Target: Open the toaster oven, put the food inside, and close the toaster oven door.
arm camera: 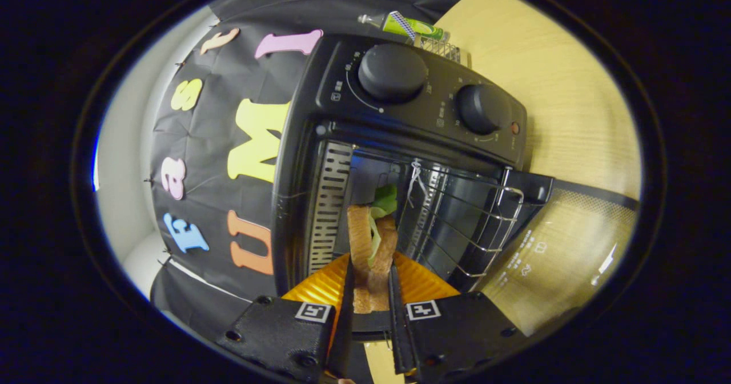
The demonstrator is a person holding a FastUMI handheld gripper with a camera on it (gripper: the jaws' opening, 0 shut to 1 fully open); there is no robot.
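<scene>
The view is rolled to one side. A sandwich point(372, 246) of two bread slices with green lettuce stands on edge between my fingers, and my gripper point(370, 284) is shut on it. Just beyond it gapes the black toaster oven point(400, 144), its cavity open and a wire rack point(468, 218) inside. The sandwich's far end reaches into the cavity mouth. The oven's glass door point(565, 247) lies folded down flat to the right of the fingers. Two round knobs point(393, 71) sit on the control panel past the cavity.
The oven stands on a light wooden table point(548, 75). A green bottle point(408, 27) lies on a small wire basket point(437, 46) behind the oven. Black booth cloth point(217, 161) hangs on the oven's far side.
</scene>
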